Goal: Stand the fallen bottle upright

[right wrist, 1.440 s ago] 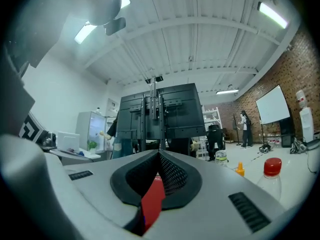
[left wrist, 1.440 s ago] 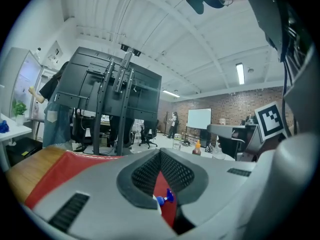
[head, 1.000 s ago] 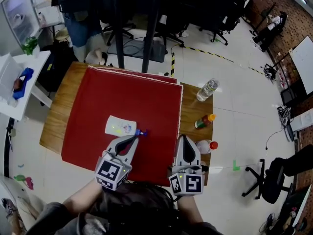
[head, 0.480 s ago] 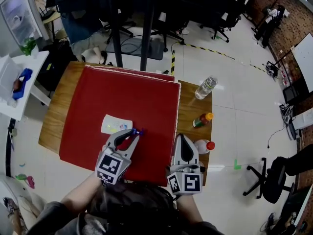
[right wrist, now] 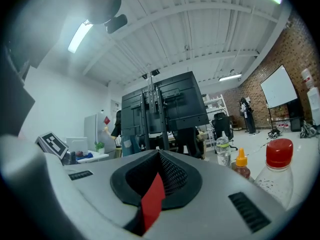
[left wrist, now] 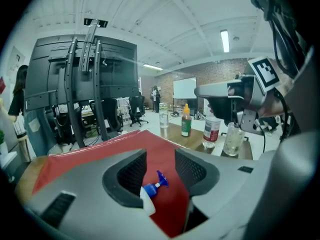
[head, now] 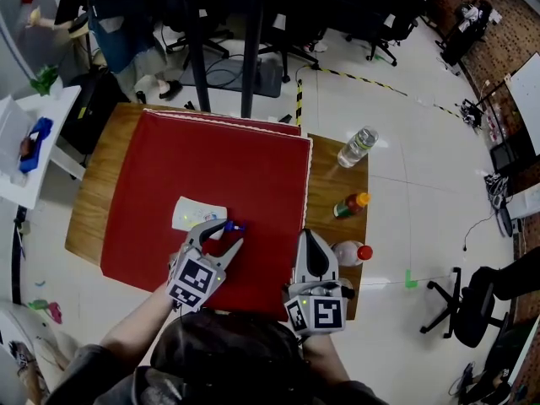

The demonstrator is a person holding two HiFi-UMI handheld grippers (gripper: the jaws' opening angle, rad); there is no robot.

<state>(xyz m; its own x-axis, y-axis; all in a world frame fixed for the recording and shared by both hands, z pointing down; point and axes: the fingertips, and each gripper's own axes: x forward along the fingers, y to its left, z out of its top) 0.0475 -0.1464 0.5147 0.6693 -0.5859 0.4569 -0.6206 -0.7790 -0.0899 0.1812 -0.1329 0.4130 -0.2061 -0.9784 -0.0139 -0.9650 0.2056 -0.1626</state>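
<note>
Grasp approach, I judge: the left gripper [head: 229, 234], jaws just opening and not yet pressing, straddles the blue nozzle [head: 235, 225] of the fallen bottle [head: 199, 215] lying lower left of centre on the red mat [head: 219, 154], so next it should close there and tip it upright, while the right gripper [head: 310, 237] idles clenched, empty.

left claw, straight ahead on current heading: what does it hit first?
The fallen spray bottle: its blue nozzle lies between the jaws of the left claw, which have just been opening. Contact unclear.
</note>
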